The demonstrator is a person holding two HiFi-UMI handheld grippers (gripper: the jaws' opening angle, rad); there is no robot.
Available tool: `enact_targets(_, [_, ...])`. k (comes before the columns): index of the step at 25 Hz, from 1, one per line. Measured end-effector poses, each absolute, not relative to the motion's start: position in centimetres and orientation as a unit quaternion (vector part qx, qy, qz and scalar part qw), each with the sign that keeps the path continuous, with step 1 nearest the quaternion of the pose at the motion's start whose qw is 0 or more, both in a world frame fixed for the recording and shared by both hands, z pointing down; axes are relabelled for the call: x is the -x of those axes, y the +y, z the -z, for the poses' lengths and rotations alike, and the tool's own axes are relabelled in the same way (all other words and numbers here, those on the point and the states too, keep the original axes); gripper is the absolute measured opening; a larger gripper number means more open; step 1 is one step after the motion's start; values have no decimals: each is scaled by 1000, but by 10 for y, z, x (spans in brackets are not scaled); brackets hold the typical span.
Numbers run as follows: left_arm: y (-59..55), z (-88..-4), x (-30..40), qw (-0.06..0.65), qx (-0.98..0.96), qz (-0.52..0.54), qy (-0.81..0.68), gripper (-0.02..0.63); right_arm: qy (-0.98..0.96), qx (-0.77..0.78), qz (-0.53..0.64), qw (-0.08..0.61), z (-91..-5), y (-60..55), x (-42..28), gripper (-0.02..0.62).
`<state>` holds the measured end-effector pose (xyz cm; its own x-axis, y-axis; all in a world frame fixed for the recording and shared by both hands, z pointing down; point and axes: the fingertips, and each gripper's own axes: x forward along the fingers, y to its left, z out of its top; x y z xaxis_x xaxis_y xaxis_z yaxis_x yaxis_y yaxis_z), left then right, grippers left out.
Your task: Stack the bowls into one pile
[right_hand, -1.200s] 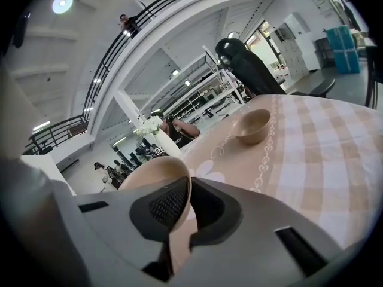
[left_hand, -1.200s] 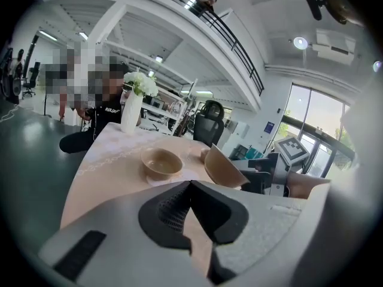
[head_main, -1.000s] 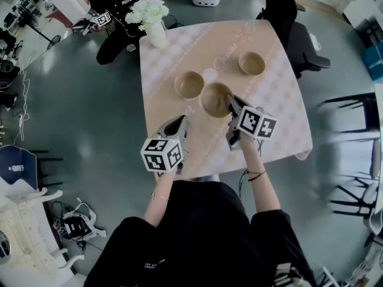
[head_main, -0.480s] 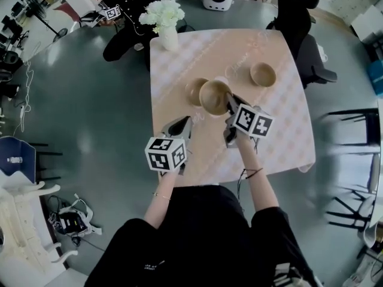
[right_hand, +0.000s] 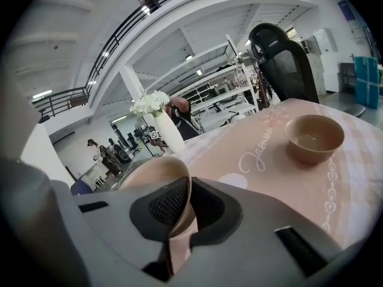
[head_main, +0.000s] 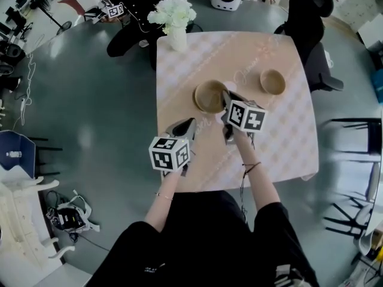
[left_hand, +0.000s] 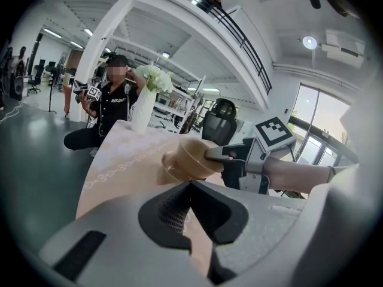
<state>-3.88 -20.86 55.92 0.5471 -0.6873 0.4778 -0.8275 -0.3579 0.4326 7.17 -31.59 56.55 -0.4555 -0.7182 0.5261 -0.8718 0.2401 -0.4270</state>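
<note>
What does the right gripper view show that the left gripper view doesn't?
Only the right gripper view: the lone bowl standing apart on the table, and the jaws pinching the rim of the held bowl. Only the left gripper view: the right gripper from outside, with its marker cube. Both: the held bowl, the vase of white flowers and the table.
</note>
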Motion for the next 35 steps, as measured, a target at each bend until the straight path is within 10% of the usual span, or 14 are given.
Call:
enact_targets(23, [-217, -575, 36, 351, -812, -114, -452, -3, -798, -507, -215, 244, -587, -331, -49, 21])
enact_targets(35, [-218, -577, 35, 354, -812, -115, -450, -3, -786, -515, -264, 217, -600, -332, -54, 172])
